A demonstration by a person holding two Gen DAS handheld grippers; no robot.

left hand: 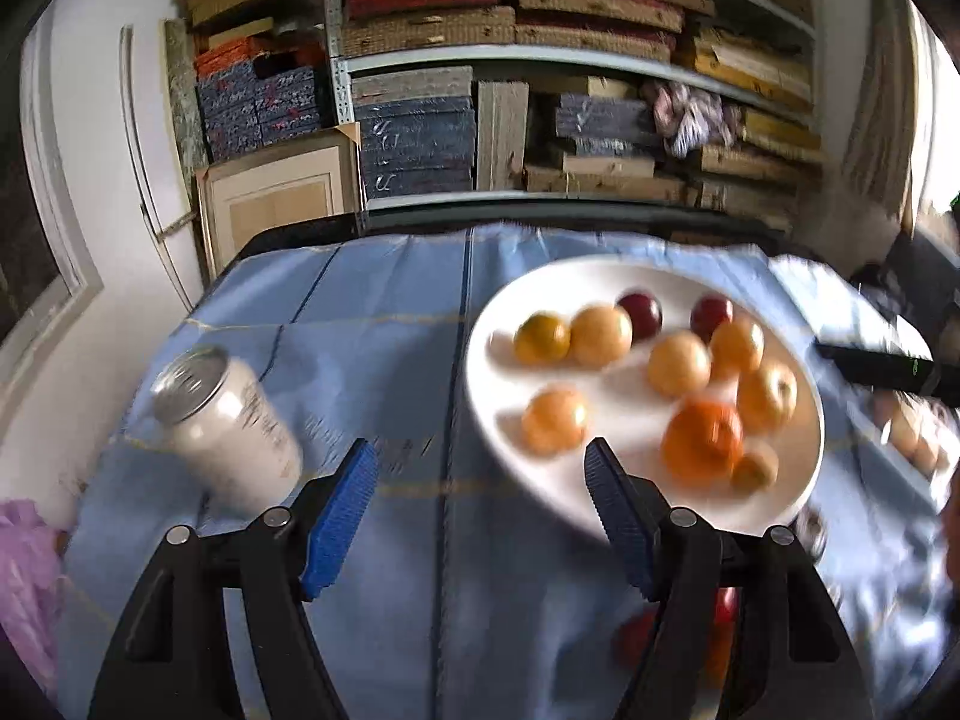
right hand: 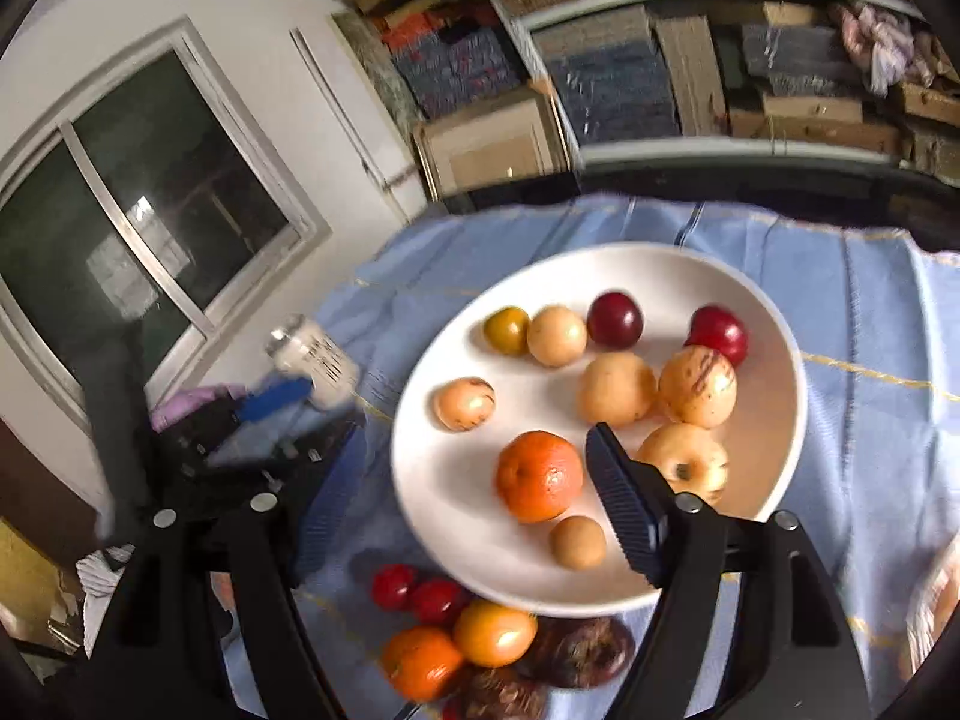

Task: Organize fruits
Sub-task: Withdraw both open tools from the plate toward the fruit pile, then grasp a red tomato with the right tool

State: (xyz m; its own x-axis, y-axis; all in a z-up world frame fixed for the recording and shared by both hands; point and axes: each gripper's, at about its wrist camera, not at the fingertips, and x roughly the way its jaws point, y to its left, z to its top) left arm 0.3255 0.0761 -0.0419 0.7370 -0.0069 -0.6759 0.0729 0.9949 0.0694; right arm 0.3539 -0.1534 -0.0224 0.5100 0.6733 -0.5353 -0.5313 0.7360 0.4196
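A white plate (left hand: 600, 504) (right hand: 456, 510) on the blue cloth holds several fruits: an orange (right hand: 538, 484) (left hand: 702, 441), pale yellow apples (right hand: 696, 385), two dark red plums (right hand: 614, 319) and small yellow fruits. Loose fruits lie on the cloth in front of the plate: two small red ones (right hand: 414, 591), two oranges (right hand: 495, 633) and dark reddish-brown ones (right hand: 579, 651). My left gripper (left hand: 480, 468) is open and empty, above the plate's left edge. My right gripper (right hand: 462, 480) is open and empty, hovering over the plate near the orange.
A white jar with a metal lid (left hand: 231, 420) (right hand: 315, 360) stands on the cloth left of the plate. A purple bag (left hand: 27, 576) lies at the left edge. Shelves of stacked boards (left hand: 540, 90) stand behind the table. A window (right hand: 138, 210) is at left.
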